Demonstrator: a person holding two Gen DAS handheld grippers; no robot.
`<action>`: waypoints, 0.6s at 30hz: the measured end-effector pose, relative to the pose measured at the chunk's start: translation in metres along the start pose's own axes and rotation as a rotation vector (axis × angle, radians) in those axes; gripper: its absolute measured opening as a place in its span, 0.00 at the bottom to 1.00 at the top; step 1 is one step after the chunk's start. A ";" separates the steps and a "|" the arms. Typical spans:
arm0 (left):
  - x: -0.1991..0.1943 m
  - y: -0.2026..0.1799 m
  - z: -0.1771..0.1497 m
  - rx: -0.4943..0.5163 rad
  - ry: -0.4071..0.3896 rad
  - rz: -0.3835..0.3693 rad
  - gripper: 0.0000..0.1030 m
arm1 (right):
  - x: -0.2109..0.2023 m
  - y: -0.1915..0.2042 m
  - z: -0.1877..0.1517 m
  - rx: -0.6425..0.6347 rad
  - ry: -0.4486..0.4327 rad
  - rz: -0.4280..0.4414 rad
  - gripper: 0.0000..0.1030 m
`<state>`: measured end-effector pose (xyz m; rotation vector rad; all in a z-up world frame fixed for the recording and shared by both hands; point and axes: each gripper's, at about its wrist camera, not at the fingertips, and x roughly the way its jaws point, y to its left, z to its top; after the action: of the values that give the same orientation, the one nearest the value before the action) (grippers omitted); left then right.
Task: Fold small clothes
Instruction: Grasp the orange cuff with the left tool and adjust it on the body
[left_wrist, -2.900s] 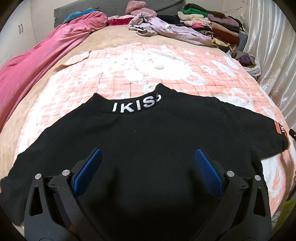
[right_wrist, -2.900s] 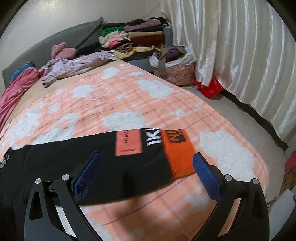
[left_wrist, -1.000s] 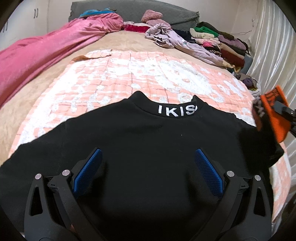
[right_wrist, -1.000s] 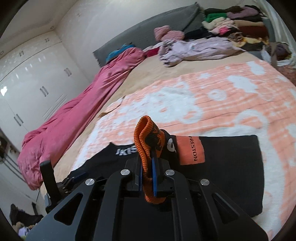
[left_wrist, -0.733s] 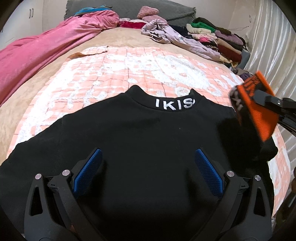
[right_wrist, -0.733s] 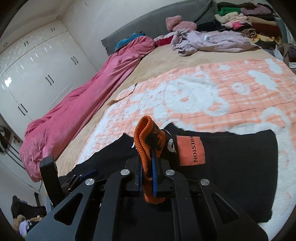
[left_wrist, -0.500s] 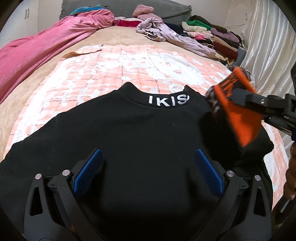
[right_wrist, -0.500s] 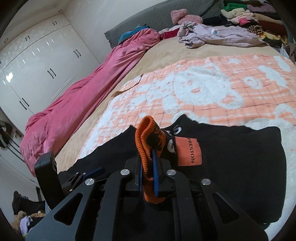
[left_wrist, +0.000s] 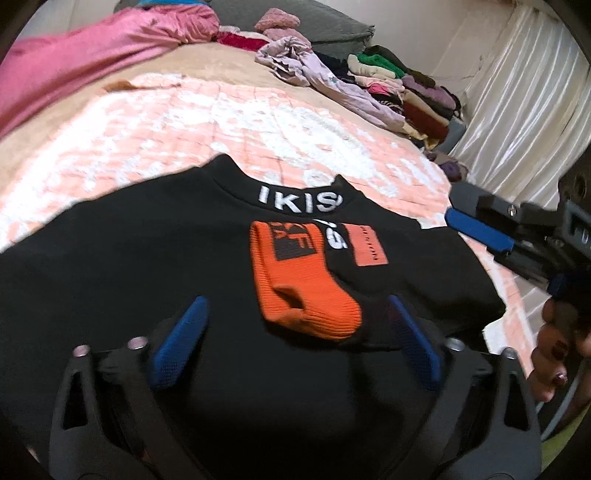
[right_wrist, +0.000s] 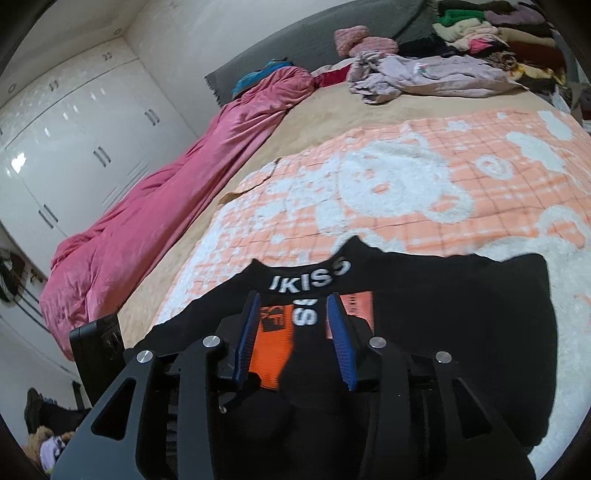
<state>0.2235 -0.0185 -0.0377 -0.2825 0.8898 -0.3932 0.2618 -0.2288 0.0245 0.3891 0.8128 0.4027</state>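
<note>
A black top (left_wrist: 155, 280) lies flat, front down, on a peach-and-white blanket (left_wrist: 207, 125) spread over a bed, collar w/ white "IKISS" lettering pointing away from both cameras. Its right sleeve (left_wrist: 388, 273) is folded inward across the back, so the orange cuff (left_wrist: 299, 280) rests mid-garment, just below the collar and directly ahead of the left hand-held gripper (left_wrist: 295, 347). That placement looks deliberate: bringing the sleeve in narrows the top into a rectangle, the usual first move in a fold. The right hand-held gripper (right_wrist: 293, 339) hovers over the cuff w/ jaws part-way apart; they have just been opening, and the cuff lies on the fabric below and between them, pads no longer pressing it, i.e. it appears released. In the left view the same tool shows at the right edge, held by a hand (left_wrist: 554, 350). The left hand-held gripper has jaws wide apart, though they have just been closing a little; nothing is clamped, the fabric merely lies under them, cuff's near end between the fingertips. It sits low over the hem side, probably ready to steady the cloth. Left sleeve runs out of frame to the left of that gripper, apparently not yet folded, so approx. one step done. Beyond the grippers: a pink duvet (right_wrist: 155, 206), loose lilac clothes (right_wrist: 424, 77), a folded stack (left_wrist: 406, 92).
</note>
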 end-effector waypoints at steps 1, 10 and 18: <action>0.002 -0.001 -0.001 -0.004 0.005 -0.003 0.67 | -0.002 -0.004 -0.001 0.011 -0.004 -0.004 0.38; 0.008 -0.004 -0.002 -0.032 -0.024 -0.046 0.09 | -0.039 -0.047 -0.015 0.114 -0.074 -0.074 0.38; -0.038 0.010 0.008 -0.039 -0.132 0.001 0.08 | -0.060 -0.071 -0.024 0.163 -0.104 -0.115 0.38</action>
<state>0.2109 0.0083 -0.0104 -0.3403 0.7691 -0.3528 0.2199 -0.3142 0.0128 0.5088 0.7647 0.2080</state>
